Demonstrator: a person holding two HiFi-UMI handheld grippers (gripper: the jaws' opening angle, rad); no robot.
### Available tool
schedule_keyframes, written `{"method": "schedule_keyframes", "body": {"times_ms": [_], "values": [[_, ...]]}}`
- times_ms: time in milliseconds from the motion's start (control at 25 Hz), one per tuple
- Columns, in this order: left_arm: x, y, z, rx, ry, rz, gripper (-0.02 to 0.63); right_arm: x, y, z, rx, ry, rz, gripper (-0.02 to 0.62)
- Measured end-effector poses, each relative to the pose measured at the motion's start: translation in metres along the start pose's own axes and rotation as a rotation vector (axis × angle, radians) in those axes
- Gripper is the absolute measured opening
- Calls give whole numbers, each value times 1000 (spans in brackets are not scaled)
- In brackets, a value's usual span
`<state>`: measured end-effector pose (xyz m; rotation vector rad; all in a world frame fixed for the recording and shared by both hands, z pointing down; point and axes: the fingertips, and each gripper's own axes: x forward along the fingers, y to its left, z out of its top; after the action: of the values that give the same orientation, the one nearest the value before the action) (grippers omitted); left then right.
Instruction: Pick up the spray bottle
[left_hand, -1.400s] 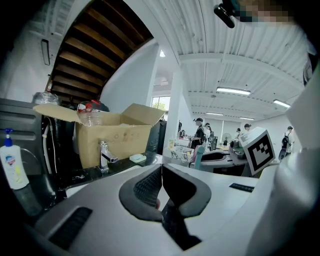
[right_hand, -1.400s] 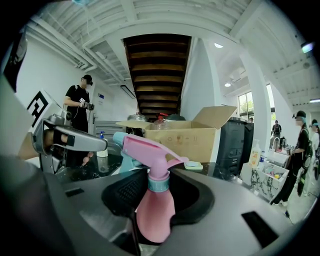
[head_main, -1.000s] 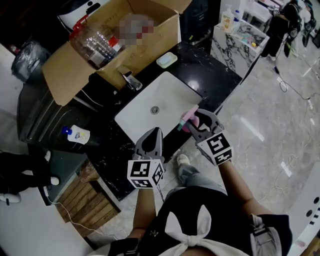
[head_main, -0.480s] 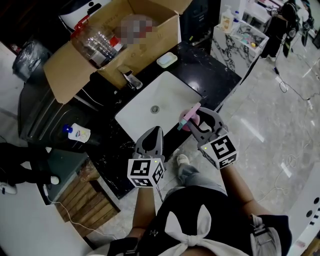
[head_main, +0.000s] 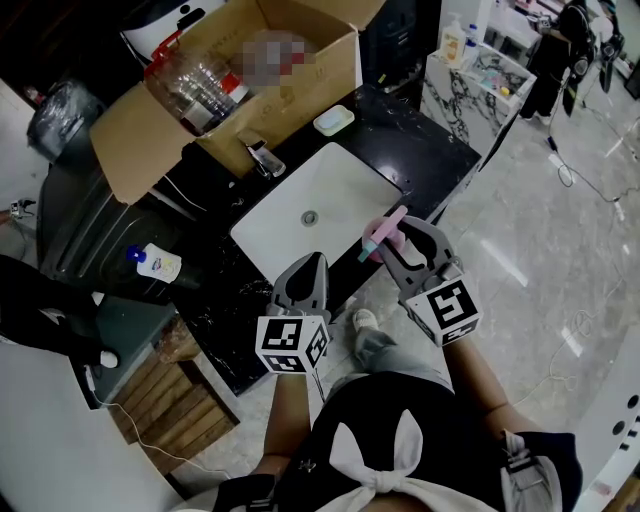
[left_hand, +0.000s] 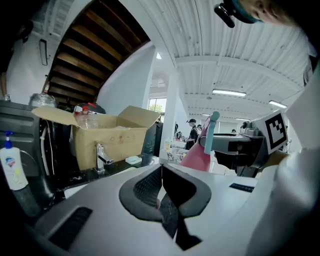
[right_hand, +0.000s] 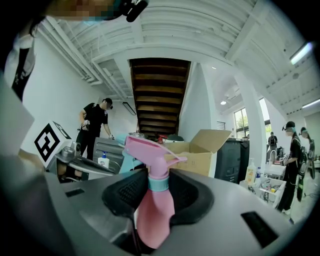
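The pink spray bottle, with a teal collar and trigger, hangs in the air over the front edge of the white sink. My right gripper is shut on it. In the right gripper view the black pads clamp the bottle at its neck, just below the collar, and the head stands upright above the jaws. My left gripper sits to the left of it, near the counter's front edge, shut with nothing in it. In the left gripper view its jaw tips meet, and the bottle shows to the right.
An open cardboard box with clear plastic bottles stands behind the faucet. A soap dish lies on the black counter. A blue-capped bottle lies at the left. People stand in the room beyond.
My right gripper has lifted the spray bottle a little higher and slightly to the right. The left gripper has stayed in place.
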<state>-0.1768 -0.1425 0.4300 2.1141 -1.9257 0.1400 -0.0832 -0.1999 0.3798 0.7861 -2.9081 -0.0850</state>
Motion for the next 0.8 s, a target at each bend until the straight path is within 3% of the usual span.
{"method": "schedule_keyframes", "body": {"times_ms": [800], "values": [[-6,-11,0,-4,-5,-22,28,-24,0,14,-6,-45,-51,138]]}}
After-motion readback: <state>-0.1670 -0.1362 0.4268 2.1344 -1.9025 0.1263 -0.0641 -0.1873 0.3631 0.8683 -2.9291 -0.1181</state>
